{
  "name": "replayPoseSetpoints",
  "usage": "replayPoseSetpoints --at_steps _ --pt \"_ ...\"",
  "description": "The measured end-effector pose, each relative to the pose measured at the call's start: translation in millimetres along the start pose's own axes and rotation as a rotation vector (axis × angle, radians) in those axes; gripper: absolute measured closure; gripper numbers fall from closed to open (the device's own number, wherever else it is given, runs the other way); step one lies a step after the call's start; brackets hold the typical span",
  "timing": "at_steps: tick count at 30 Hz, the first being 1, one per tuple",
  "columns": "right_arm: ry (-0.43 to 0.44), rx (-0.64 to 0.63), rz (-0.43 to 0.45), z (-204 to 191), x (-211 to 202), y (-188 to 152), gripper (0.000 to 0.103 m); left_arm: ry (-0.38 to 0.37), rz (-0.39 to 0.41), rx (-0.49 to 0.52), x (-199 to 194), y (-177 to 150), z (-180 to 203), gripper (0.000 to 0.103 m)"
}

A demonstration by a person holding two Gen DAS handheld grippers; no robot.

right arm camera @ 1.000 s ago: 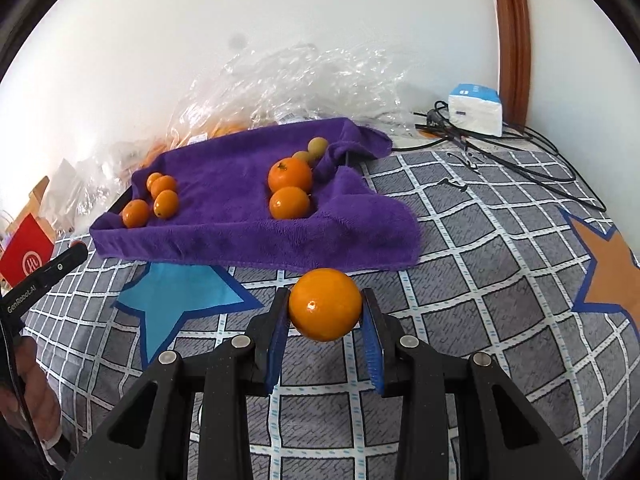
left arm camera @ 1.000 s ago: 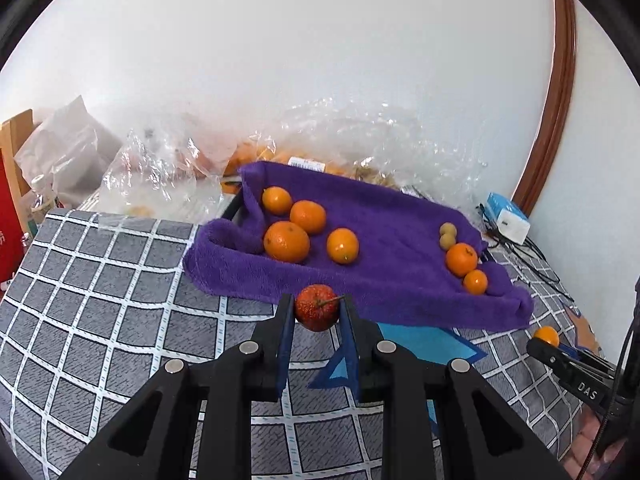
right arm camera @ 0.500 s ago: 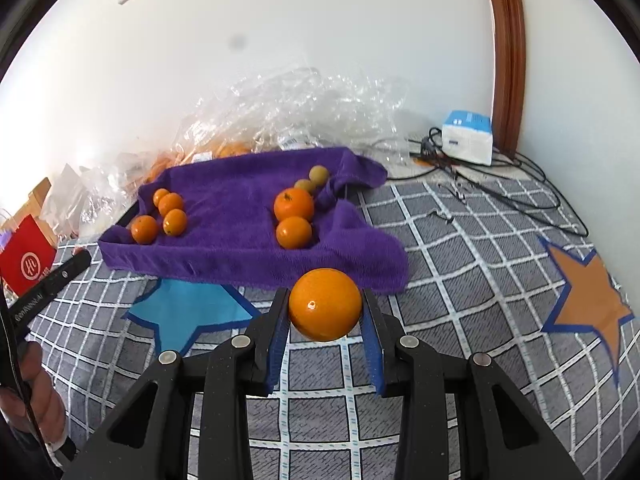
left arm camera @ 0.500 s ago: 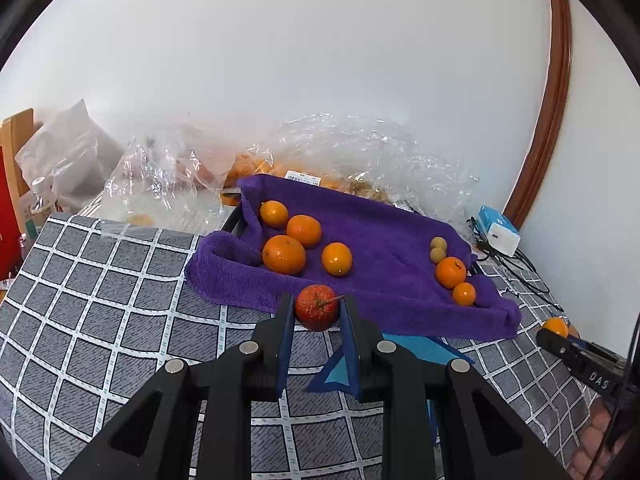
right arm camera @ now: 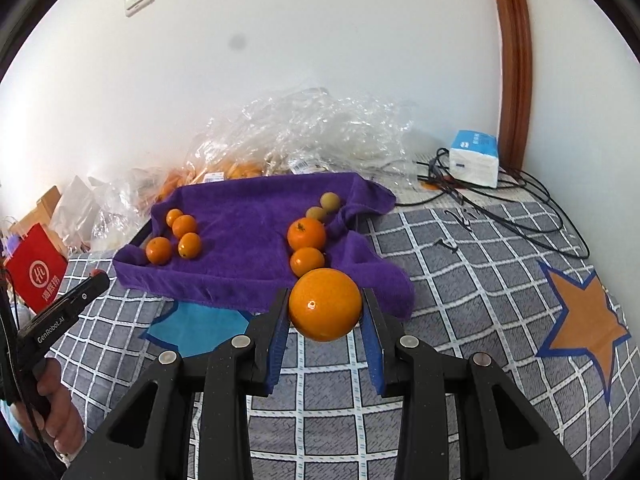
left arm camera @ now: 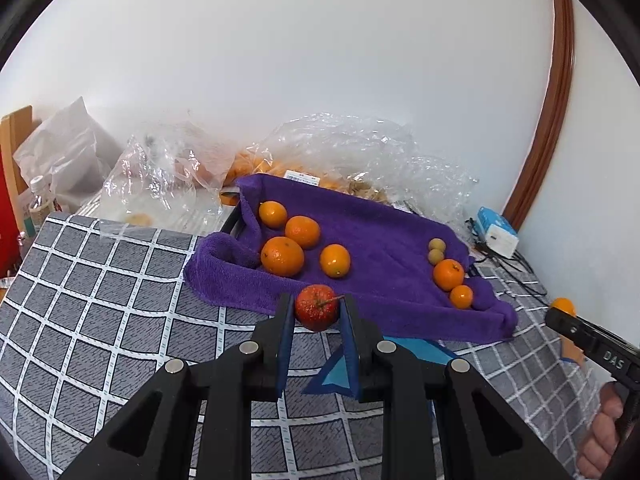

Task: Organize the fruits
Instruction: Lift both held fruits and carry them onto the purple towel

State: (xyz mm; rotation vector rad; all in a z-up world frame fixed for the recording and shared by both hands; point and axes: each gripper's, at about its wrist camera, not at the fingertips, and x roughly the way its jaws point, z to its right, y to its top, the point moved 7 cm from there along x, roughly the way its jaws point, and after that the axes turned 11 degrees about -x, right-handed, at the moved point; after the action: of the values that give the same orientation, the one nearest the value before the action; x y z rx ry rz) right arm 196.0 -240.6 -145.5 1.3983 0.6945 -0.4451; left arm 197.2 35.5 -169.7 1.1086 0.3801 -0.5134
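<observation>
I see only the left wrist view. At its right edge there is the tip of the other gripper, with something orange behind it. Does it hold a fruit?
Observer: Yes. The right gripper is shut on an orange, held just before the towel's near edge.
Operator: What is on the cover to the right of it?
Observer: An orange star with a blue outline, printed on the cover. I see no loose fruit there.
Operator: And the red thing at my left edge?
Observer: A red bag with a white round logo.
</observation>
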Motion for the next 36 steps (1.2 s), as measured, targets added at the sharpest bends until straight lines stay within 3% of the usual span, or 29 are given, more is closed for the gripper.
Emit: replayPoseSetpoints --at_steps 11,20,25,28,36 --pt "0.038 -0.022 0.024 -10 17 34 0.069 0.069 0.074 0.012 -27 51 -21 0.081" --pt "0.073 -0.045 -0.012 -19 49 59 0.069 0.078 0.064 -0.036 -18 86 -35 0.081" --pt "0.119 -0.059 -0.046 -31 77 64 0.069 0.071 0.022 -0.050 7 89 -32 0.081" --pt "0.163 -0.077 -0.111 -46 107 55 0.069 0.070 -0.016 -0.058 25 86 -30 0.081" --pt "0.161 -0.160 -0.176 -68 143 39 0.069 0.057 -0.100 -0.036 66 78 -18 0.081"
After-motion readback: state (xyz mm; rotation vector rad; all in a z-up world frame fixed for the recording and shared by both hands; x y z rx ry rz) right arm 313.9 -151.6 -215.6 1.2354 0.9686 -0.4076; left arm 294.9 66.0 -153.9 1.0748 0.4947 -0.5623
